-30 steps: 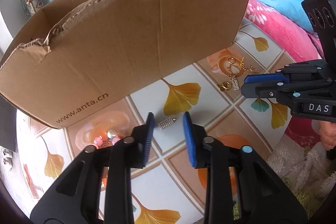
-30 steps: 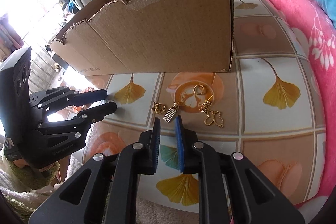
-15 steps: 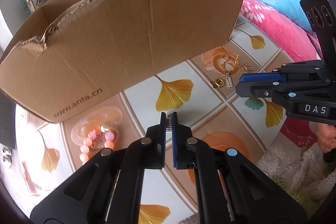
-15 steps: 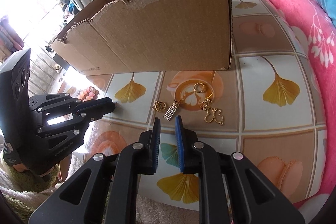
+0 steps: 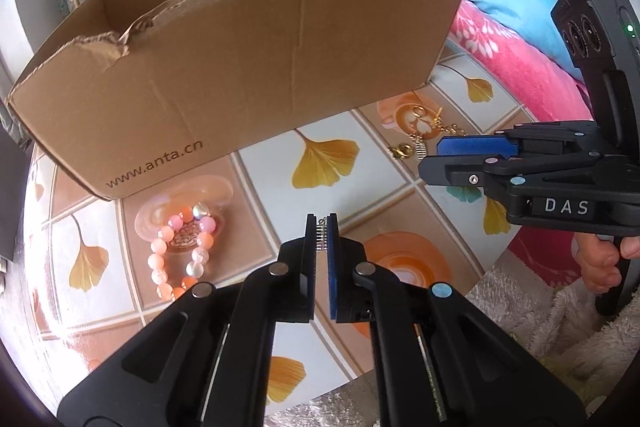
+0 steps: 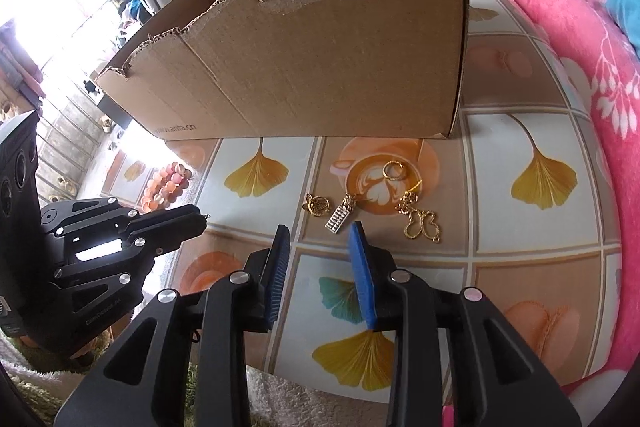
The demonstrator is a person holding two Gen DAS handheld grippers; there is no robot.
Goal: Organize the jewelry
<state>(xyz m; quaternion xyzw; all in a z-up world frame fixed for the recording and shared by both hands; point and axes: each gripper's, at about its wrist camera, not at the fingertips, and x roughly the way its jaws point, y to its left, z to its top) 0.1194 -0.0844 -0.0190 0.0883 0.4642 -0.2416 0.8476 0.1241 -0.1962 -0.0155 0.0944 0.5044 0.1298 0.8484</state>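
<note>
Two tongs work here: the left tongs [image 5: 321,227] pinch a small silver charm [image 5: 320,231], lifted at six o'clock from the cardboard box [image 5: 240,67]. The right tongs [image 6: 318,239], just opening and empty, hover over the gold pendants [image 6: 420,223] on the tabletop [image 6: 520,247]. Carry the charm steadily over the box's torn edge.

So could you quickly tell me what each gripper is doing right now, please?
Left gripper: shut on small silver charm.
Right gripper: open, holding nothing.
</note>
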